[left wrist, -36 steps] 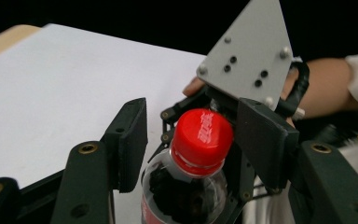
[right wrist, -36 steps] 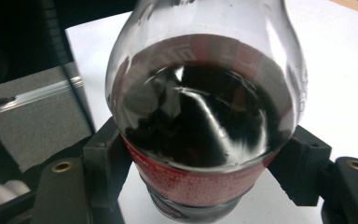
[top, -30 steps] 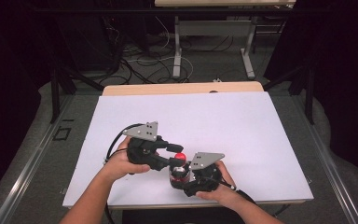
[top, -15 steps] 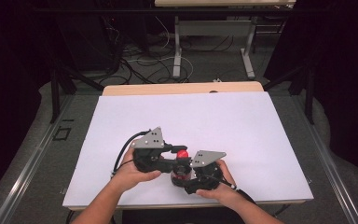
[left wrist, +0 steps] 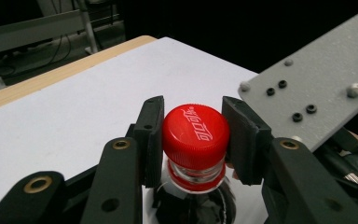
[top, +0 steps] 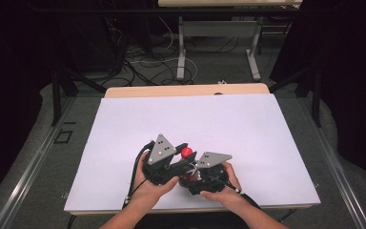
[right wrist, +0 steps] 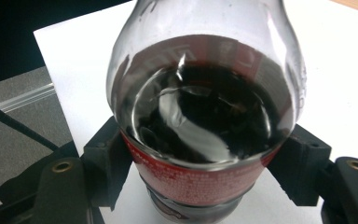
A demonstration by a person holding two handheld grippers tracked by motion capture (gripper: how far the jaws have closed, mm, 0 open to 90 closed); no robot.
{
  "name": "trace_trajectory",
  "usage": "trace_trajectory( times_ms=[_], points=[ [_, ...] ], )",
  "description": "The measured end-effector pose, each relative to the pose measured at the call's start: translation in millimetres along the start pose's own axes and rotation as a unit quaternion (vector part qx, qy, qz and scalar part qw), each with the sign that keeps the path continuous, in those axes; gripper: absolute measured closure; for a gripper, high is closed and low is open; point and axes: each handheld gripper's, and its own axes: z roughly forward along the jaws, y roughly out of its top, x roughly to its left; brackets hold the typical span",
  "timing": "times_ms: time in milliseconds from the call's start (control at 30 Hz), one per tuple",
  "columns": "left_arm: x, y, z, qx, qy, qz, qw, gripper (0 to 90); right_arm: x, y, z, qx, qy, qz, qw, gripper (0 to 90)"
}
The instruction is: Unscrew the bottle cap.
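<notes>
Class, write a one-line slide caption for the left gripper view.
Left hand-held gripper clamps red ribbed plastic cap of cola bottle.

Left gripper (top: 180,153) and right gripper (top: 194,172) side by side, jaws of each clamped, forearms low, hands nearly touching.

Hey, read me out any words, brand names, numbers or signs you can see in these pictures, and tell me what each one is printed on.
Red cap of the bottle: white script logo in Chinese-style characters, too stylised to quote with certainty.
Red label round the bottle: faint pale lettering, too blurred and distorted through the dark drink to read.
No other text, numbers or signs are legible.
</notes>
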Motion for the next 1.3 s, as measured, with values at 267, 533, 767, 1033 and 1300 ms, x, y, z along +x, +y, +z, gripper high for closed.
trace_trajectory(
  times_ms=[267,533,767,1033,1300],
  points=[
    [17.1,1.0,-11.5,-0.006,0.014,-0.021,0.9997,61.0,-4.2,-1.4,0.4,-0.009,-0.014,0.005,0.9999,29.0],
    [47.8,-7.0,-17.6,-0.005,0.053,-0.057,0.997,61.0,-10.9,-2.5,-0.6,-0.013,-0.031,0.008,0.9994,29.0],
    [70.5,-21.4,-19.7,0.005,0.078,-0.086,0.9932,60.9,-15.8,-2.8,-2.0,-0.016,-0.039,0.015,0.999,29.0],
    [96.1,-51.3,-12.9,0.017,0.099,-0.101,0.9898,61.0,-31.3,-2.5,-2.7,-0.018,-0.063,0.029,0.9974,29.0],
    [108.7,-66.6,-11.7,0.019,0.108,-0.112,0.9876,61.0,-59.2,11.4,-0.8,-0.027,-0.102,0.037,0.9938,29.0]
  ],
)
